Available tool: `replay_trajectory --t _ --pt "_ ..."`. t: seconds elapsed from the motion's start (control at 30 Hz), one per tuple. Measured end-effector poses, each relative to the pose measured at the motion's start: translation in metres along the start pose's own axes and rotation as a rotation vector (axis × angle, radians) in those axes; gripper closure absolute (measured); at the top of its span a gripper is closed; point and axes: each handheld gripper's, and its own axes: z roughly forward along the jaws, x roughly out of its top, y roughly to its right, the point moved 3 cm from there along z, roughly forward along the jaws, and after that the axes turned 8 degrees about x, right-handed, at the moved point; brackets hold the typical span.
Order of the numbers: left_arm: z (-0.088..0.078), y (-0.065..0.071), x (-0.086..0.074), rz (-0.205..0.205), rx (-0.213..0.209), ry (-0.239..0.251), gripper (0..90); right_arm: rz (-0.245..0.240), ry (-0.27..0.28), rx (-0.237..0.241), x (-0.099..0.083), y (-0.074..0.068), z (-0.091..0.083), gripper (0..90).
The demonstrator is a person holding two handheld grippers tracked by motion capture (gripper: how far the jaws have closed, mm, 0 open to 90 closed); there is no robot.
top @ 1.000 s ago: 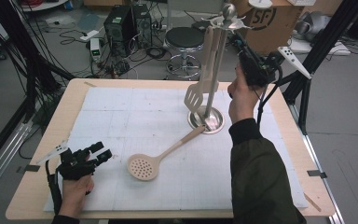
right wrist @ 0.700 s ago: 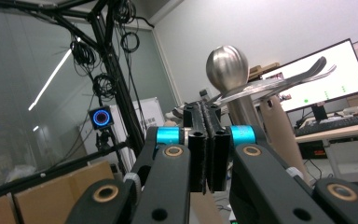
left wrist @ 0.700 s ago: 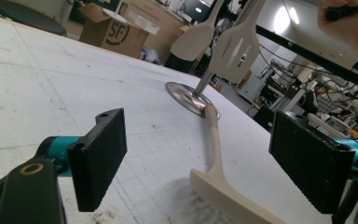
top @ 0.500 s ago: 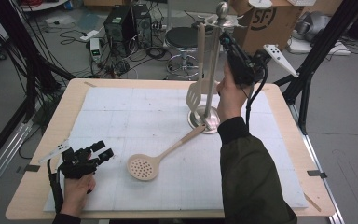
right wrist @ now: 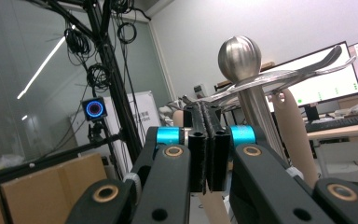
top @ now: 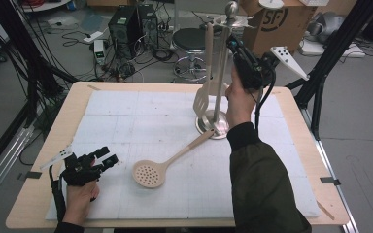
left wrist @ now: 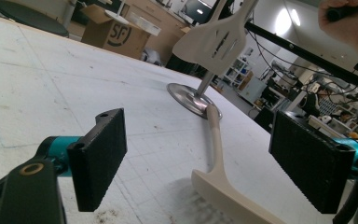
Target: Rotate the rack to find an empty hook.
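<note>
A metal utensil stand [top: 212, 127] with a ball top [top: 230, 7] rises from the far middle of the table. A beige slotted spatula [top: 203, 99] hangs from one of its hooks. On the mat, a beige skimmer spoon [top: 148, 174] lies with its handle reaching the stand's base. My right gripper [top: 231, 42] is raised beside the top of the pole, jaws shut with nothing between them [right wrist: 208, 135]; the ball top [right wrist: 239, 56] is just to their right. My left gripper [top: 106, 158] rests open at the near left. Past its open jaws [left wrist: 205, 163] lies the skimmer handle [left wrist: 216, 140].
A white mat [top: 126, 116] covers most of the wooden table [top: 39, 194]. Behind the table are a stool [top: 190, 41], a cardboard box [top: 277, 19], computer cases and floor cables. Black frame poles stand at the far left and right.
My right hand has shifted a little left, closer to the stand's pole. The hanging spatula, tilted a second ago, now hangs straight. The left gripper has stayed put.
</note>
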Motion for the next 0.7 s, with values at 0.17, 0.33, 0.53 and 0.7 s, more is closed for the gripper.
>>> replay_trajectory --t 0.17,0.33,0.53,0.7 --pt "0.001 -0.001 0.0 0.002 0.003 -0.003 19.6 -0.004 -0.022 -0.005 -0.001 0.001 -0.003 89.0" --pt "-0.001 -0.001 -0.001 0.009 0.006 -0.009 19.6 0.002 -0.033 -0.011 -0.005 0.005 -0.012 88.3" --pt "-0.003 -0.003 -0.001 0.008 0.016 -0.008 19.6 0.028 -0.066 0.032 -0.018 0.004 -0.027 74.9" --pt "-0.001 0.0 0.0 0.028 0.017 -0.005 19.6 0.037 -0.083 0.032 -0.021 0.004 -0.039 56.5"
